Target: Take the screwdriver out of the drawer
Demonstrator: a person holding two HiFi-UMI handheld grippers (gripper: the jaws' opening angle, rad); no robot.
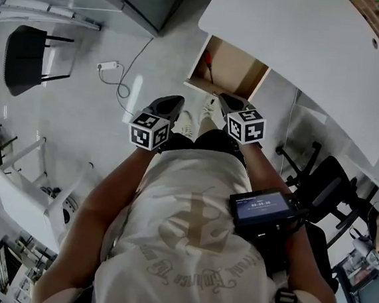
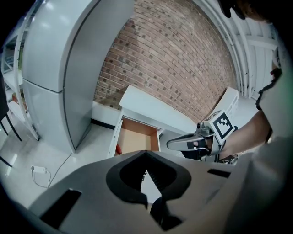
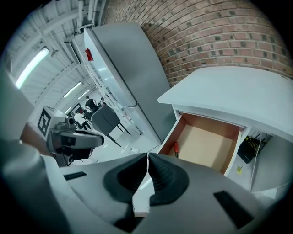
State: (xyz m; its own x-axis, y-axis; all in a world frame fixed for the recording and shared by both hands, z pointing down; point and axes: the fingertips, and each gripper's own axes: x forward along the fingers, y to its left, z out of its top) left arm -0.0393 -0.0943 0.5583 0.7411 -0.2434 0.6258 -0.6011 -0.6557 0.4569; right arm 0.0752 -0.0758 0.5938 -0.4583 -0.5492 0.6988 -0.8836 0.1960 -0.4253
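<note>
Screwdriver (image 3: 176,149) lies in open drawer (image 3: 206,146) by its side wall, ahead of and below both claws, well apart. Right claw (image 3: 147,157) and left claw (image 2: 146,153) are clenched, empty (unless one opens, its tips likely just shove the handle away).

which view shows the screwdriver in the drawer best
The right gripper view: the screwdriver lies in plain sight by one side wall of the open drawer, red handle clear. The head view shows the screwdriver small and far. The left gripper view shows only a red bit at the drawer's edge.
</note>
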